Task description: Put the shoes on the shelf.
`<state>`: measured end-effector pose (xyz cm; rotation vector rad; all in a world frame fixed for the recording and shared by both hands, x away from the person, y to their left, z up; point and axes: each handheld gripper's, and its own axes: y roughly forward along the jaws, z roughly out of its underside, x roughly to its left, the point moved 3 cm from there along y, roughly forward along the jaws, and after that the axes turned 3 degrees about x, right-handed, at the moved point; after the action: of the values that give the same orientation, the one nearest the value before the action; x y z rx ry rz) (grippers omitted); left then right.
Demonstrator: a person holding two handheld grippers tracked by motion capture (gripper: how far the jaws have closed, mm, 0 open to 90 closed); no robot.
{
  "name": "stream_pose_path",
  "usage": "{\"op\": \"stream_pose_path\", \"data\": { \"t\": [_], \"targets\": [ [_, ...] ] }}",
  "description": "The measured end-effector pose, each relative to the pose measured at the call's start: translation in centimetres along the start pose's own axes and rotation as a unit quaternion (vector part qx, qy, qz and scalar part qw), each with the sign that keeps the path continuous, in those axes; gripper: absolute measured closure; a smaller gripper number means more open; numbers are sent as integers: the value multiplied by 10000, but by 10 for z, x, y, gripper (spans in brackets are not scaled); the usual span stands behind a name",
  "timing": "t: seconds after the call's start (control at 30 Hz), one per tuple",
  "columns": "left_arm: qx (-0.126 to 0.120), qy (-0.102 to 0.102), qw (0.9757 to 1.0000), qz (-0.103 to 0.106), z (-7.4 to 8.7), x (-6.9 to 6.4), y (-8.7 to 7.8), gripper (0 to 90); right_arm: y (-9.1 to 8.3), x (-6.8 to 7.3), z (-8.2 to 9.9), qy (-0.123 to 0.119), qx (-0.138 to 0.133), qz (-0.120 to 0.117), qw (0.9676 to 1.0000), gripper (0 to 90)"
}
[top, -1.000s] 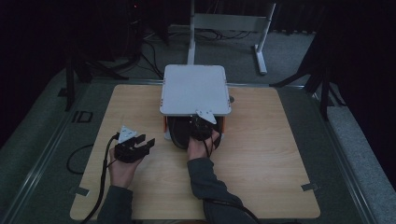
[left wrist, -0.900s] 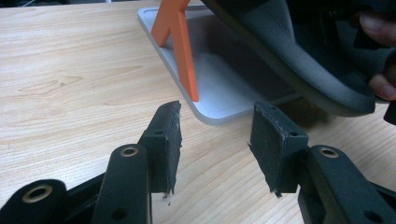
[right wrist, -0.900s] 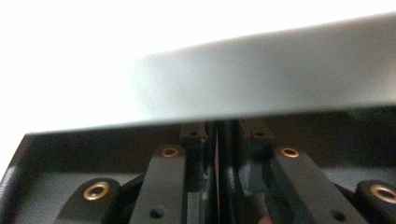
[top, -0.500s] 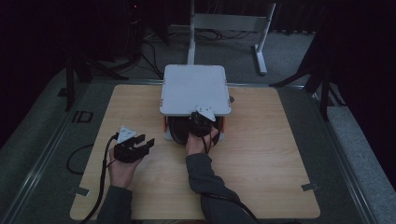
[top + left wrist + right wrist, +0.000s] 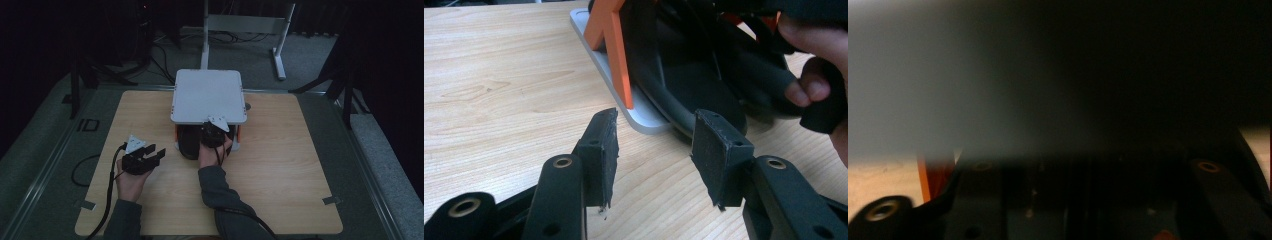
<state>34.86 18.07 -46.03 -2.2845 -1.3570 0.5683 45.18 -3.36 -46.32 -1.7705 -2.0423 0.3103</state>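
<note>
From the high view, the right gripper [image 5: 214,134] had just been opening at the black shoe [image 5: 189,143] under the white rack [image 5: 208,95]; it should back out straight. In the left gripper view, the left gripper [image 5: 654,150] stood open and empty, shoe at one o'clock. The right gripper view was blurred, so whether anything sat between its jaws I cannot tell.

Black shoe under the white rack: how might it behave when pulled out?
The black shoe probably slides rather than rolls: it lies low on the grey base plate. Its rounded rim looks rubbery, so it may flex. It could catch the orange support beside it.
</note>
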Motion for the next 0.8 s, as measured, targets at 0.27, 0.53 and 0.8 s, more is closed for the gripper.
{"op": "stream_pose_path", "data": {
  "t": [0.27, 0.53, 0.8],
  "targets": [
    [-2, -11, 10000, -39, 1, 1, 0, 531, -12, 0, 7, -194, 20, -153, 9997, 416],
    [28, 6, 10000, -83, 2, 1, 1, 526, -36, -12, 19, -210, 341, -557, 9976, 396],
    [27, 1, 10000, -86, 2, 2, 2, 524, -48, -21, 25, -349, 751, -914, 9924, 415]
  ]
}}
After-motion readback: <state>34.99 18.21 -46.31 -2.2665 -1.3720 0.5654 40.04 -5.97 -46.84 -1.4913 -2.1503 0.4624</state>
